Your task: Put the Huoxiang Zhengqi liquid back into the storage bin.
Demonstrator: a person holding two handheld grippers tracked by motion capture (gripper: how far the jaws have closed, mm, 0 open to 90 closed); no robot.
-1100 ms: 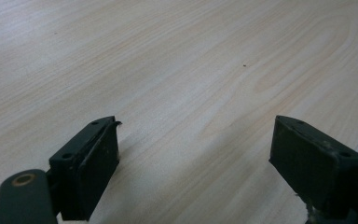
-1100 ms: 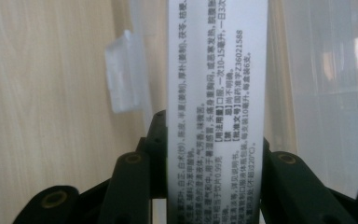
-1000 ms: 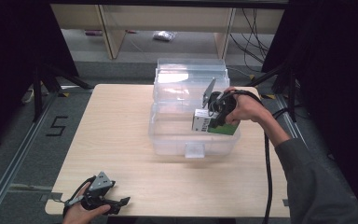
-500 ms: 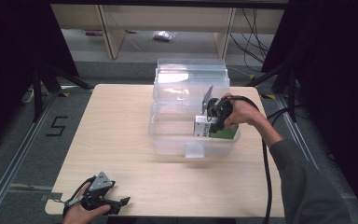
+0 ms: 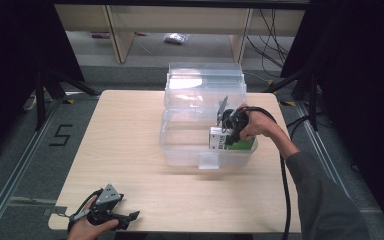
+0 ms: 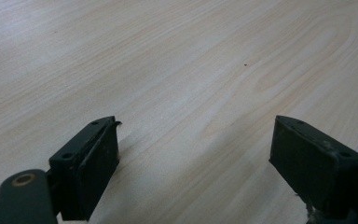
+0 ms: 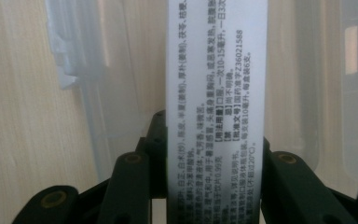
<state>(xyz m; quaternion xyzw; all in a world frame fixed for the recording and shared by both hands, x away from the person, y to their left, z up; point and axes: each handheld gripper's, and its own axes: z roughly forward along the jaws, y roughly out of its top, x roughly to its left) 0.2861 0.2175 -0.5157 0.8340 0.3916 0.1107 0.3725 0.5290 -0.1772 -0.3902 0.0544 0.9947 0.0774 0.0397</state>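
From above, the person's right hand point(image 5: 260, 126) reaches forward over the wooden table point(image 5: 125, 145) and dips the right gripper point(image 5: 228, 131) into the clear plastic bin point(image 5: 180, 147), whose lid stands tipped back behind it. The tongs grip a white and green box point(image 5: 219, 139) low in the bin's near right corner; I judge it is being set down there or picked out, and cannot say which. The forearm runs diagonally from the lower right, wrist bent down so the gripper points into the bin, its black cable looping back along the sleeve. The left hand point(image 5: 87, 227) lies at the near left edge of the table, well apart from the bin, holding the left gripper point(image 5: 125, 218) low and flat with its grey plate up; it looks parked out of the way. In the left gripper view the two black jaws stand wide, with bare wood between them and nothing held. In the right gripper view the jaws press on either side of the box's narrow white face point(image 7: 214, 93), printed with small black text, which rises straight up the middle; the bin's clear wall point(image 7: 88, 70) and the table beyond it show behind, so the box sits inside the bin, held upright and square to the jaws.
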